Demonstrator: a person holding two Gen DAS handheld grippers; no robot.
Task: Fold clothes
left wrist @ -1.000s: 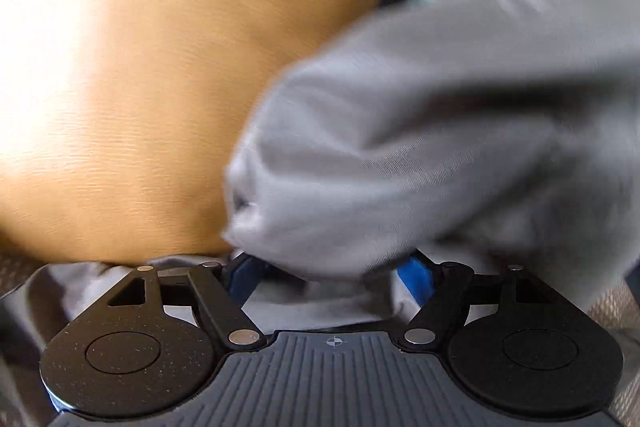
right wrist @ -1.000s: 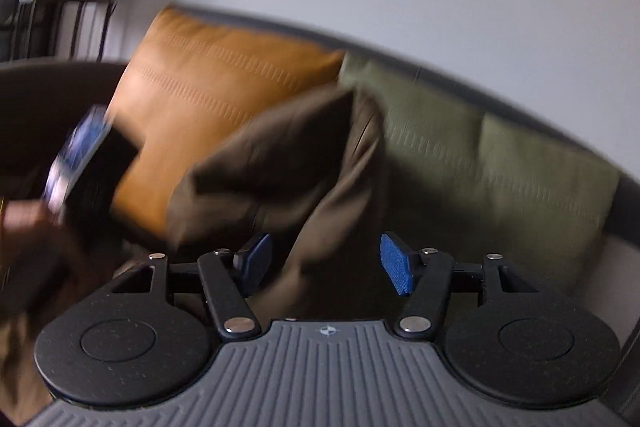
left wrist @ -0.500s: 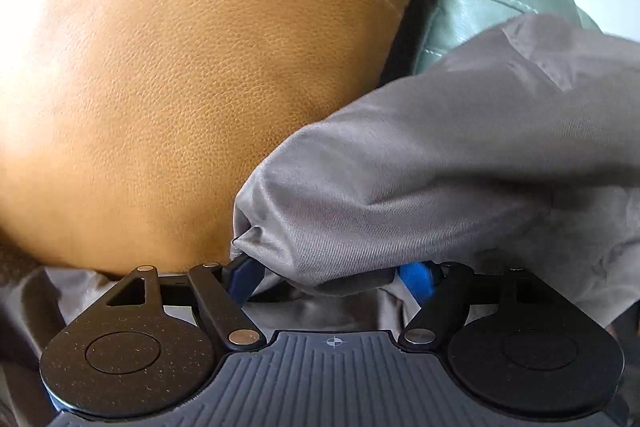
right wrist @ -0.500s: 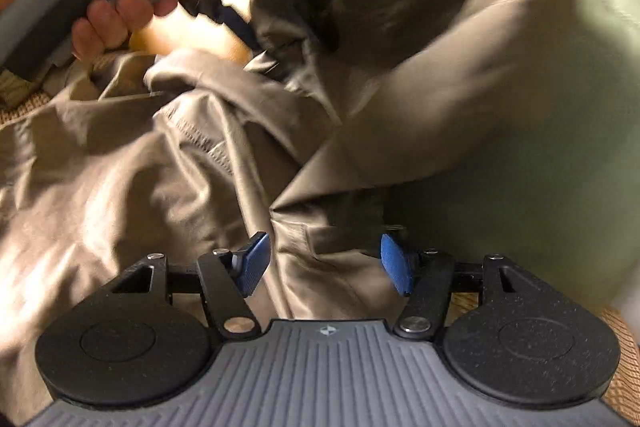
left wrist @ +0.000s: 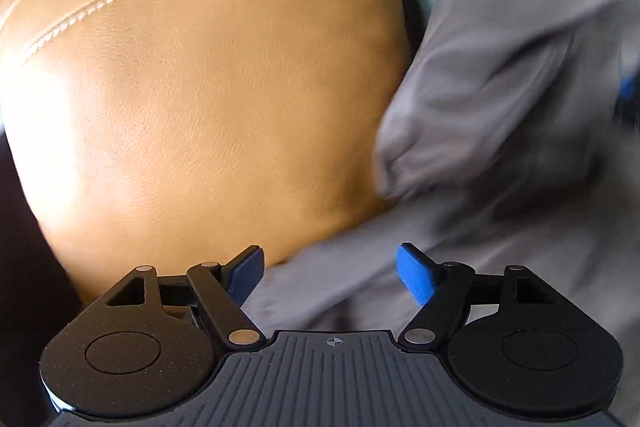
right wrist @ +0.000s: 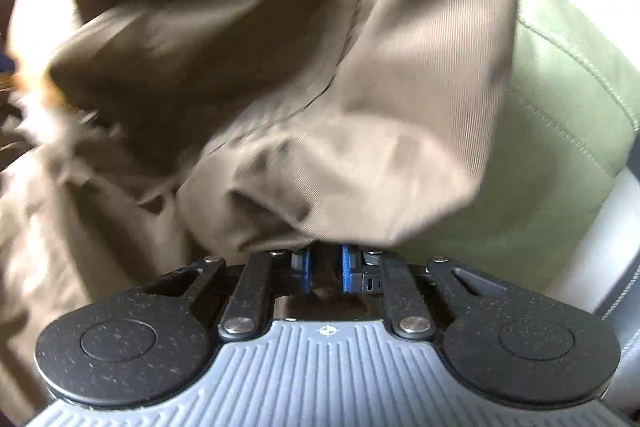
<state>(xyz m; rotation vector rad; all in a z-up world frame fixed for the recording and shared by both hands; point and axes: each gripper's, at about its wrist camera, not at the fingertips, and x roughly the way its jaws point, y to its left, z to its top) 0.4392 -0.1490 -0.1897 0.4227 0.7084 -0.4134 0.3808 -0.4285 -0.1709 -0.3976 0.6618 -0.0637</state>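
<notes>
Your right tongs (right wrist: 325, 271) are pinching a bunched fold of the taupe garment (right wrist: 360, 131), with the blue pads pressed nearly together on the cloth right at their roots; your left tongs (left wrist: 330, 273) are standing spread with nothing between the pads, the same garment (left wrist: 500, 115) lying loose just ahead and to their right. The cloth is not folded: it is hanging in a crumpled, lifted mass in front of the tan leather cushion (left wrist: 200, 99) and draping over the green cushion (right wrist: 560, 131) of the sofa. Both views are blurring, so which edge or seam you are holding cannot be told. To do this well, you are wanting a second clean hold: bring the left tongs onto a single edge of the cloth, well apart from the right grip, rather than onto a thick bunch. Keep the right pinch firm while you are drawing the two holds apart, so the fabric is hanging flat. Watch that the trailing cloth is not snagging between the cushions, and lay it down smooth before making any crease.
</notes>
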